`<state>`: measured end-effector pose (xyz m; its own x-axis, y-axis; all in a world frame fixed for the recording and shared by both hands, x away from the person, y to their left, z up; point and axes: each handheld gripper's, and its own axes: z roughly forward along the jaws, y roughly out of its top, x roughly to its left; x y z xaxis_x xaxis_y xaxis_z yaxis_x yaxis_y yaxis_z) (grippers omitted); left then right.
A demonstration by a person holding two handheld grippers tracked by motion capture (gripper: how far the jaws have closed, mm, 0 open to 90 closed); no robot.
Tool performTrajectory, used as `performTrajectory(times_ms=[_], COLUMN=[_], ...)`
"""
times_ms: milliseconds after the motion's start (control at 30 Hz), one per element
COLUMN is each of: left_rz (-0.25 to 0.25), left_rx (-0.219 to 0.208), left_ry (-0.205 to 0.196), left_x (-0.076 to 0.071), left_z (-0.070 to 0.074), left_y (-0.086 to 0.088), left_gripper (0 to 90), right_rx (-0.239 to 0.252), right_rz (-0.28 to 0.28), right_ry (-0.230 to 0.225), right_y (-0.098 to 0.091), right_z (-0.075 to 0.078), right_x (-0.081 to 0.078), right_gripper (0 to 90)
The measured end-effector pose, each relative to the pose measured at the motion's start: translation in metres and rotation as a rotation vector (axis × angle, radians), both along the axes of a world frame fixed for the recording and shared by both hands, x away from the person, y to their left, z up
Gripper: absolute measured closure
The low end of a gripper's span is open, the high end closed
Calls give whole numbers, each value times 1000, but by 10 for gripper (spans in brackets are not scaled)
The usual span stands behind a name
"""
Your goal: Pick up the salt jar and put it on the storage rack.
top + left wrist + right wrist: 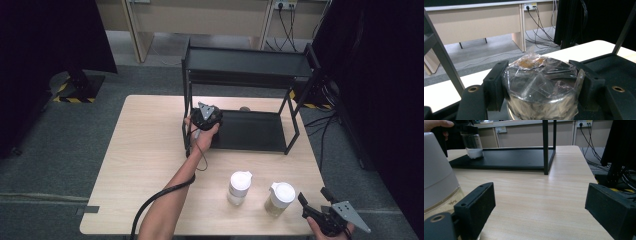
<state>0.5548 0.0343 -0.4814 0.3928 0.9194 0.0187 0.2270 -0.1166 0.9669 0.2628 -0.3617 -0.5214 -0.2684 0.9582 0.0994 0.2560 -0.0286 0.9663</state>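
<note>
My left gripper (206, 120) is at the left end of the black rack's lower shelf (250, 131). In the left gripper view, my left gripper (540, 85) is shut on a jar (534, 62) with a dark, plastic-wrapped top. In the right gripper view the same glass jar (474, 146) holds white powder and its base rests on the shelf (506, 158). My right gripper (314, 197) is at the table's near right corner. My right gripper (540, 202) is open, with nothing but bare tabletop between its jaws.
Two white-lidded jars (239, 187) (280, 198) stand on the wooden table (145, 150) near its front edge; the right one (436, 177) is just left of my right gripper. The rack's upper shelf (247, 62) overhangs the lower one. Its black post (545, 147) stands ahead.
</note>
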Motion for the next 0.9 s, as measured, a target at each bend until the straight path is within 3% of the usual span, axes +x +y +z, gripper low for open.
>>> performTrajectory(times_ms=[333,900], left_rz=[5,4], left_rx=[-21,-5], left_ry=[1,17], left_x=[1,-1], left_z=[-2,-1], left_y=[0,-1], left_gripper=[348,346], right_rx=[-5,-4], right_rz=[3,6], right_ry=[-2,-3], right_y=[1,1], right_z=[0,0], right_x=[0,0], right_gripper=[95,95])
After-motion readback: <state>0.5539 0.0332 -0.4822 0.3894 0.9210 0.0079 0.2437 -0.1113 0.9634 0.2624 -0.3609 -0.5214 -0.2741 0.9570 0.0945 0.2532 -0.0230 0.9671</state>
